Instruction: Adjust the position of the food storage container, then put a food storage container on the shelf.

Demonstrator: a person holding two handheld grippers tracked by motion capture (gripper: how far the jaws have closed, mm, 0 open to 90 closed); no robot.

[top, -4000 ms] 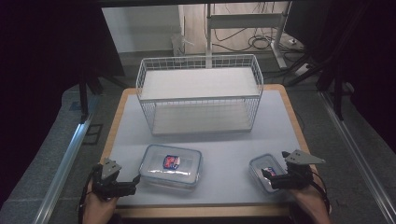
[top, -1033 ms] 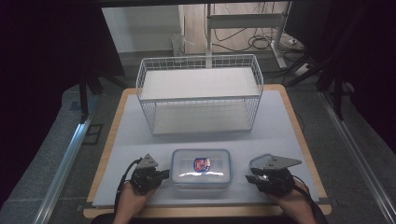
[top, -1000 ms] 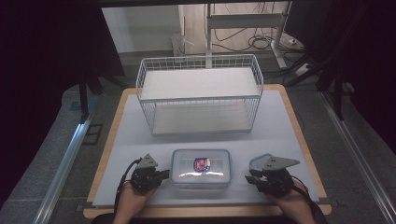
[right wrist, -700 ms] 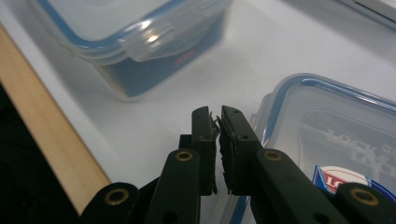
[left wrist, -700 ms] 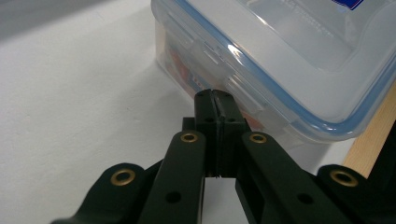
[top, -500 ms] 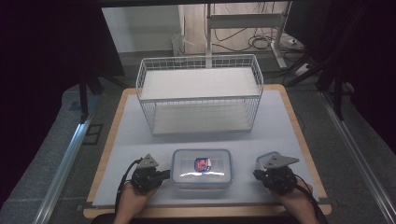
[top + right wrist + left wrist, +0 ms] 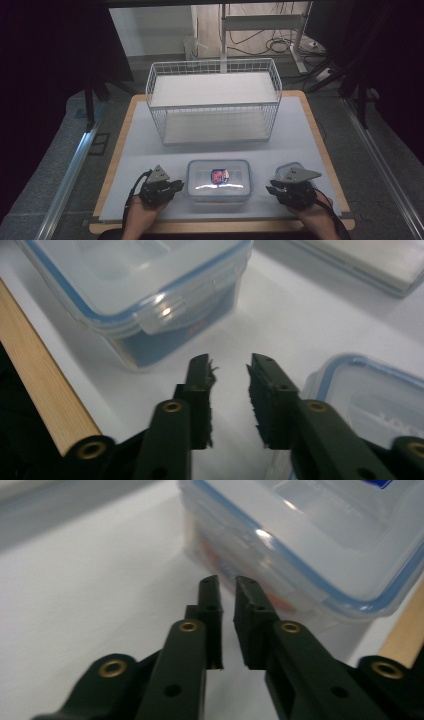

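A clear lidded container (image 7: 219, 180) with a blue seal and a red label lies at the front middle of the white table. My left gripper (image 7: 176, 186) rests on the table just off the container's left end (image 7: 310, 540). Its jaws (image 7: 227, 582) have just been opening to a narrow gap, with nothing between them. My right gripper (image 7: 271, 190) sits a little off the right end (image 7: 150, 280). Those jaws (image 7: 230, 362) have also just been opening and hold nothing. A second, smaller lidded container (image 7: 295, 169) (image 7: 370, 400) lies right beside the right gripper.
A white wire basket (image 7: 215, 100) with two levels stands at the back middle of the table. The table's wooden front edge (image 7: 40, 375) runs close behind both hands. Dark floor and metal rails flank the table.
Four seconds back the large container lay further left and both grippers were out near the table's sides. Now it sits centred with a gripper at each end. The last second shows hardly any shift.
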